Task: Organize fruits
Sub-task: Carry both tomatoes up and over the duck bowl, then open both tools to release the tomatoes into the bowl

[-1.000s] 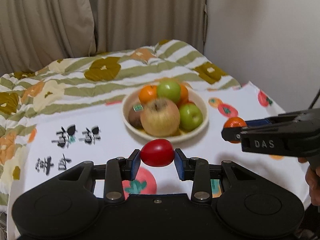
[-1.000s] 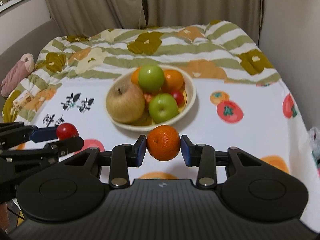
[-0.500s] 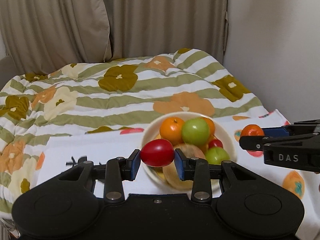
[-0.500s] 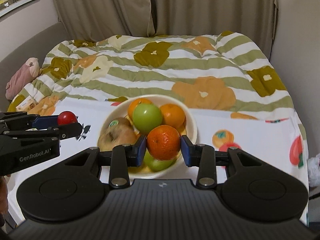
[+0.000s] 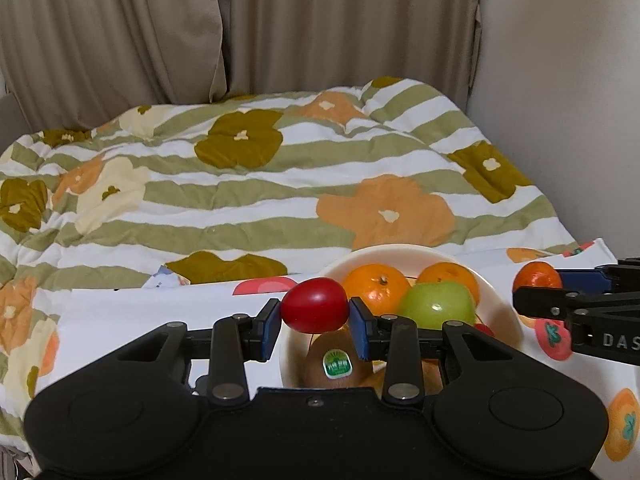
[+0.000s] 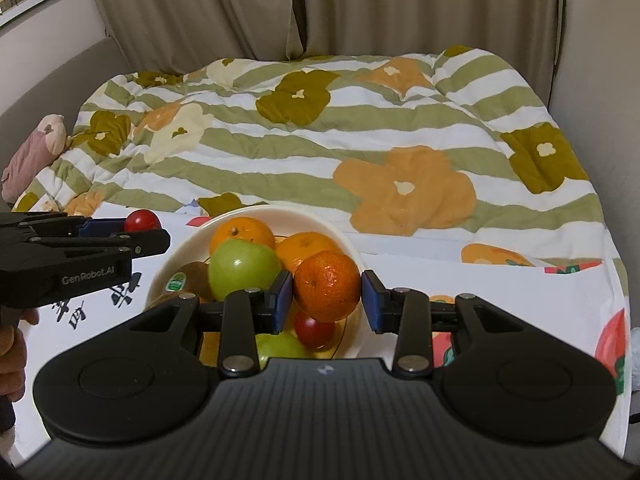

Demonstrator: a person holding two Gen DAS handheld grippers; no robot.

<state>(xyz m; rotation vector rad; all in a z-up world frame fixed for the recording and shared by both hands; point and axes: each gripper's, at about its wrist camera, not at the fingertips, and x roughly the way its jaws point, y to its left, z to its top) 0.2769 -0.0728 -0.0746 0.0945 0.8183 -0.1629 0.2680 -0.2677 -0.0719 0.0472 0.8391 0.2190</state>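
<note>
The left tool [image 5: 315, 322] grips a red tomato [image 5: 314, 305] over the near left rim of the cream bowl [image 5: 404, 251]. The right tool [image 6: 327, 295] grips a mandarin [image 6: 327, 285] above the bowl's right side. The bowl is piled with oranges, green apples and a kiwi, little room inside. It stands on a white fruit-print cloth [image 6: 500, 280], open cloth at both sides; behind, a striped flowered quilt [image 6: 320, 128] and beige curtains [image 5: 280, 28]

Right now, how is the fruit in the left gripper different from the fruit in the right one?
The left gripper holds a red tomato, smooth and shiny. The right gripper holds an orange mandarin with dimpled skin. The tomato is egg-shaped and looks smaller; the mandarin is rounder. Both are pinched between blue pads, near the bowl.
</note>
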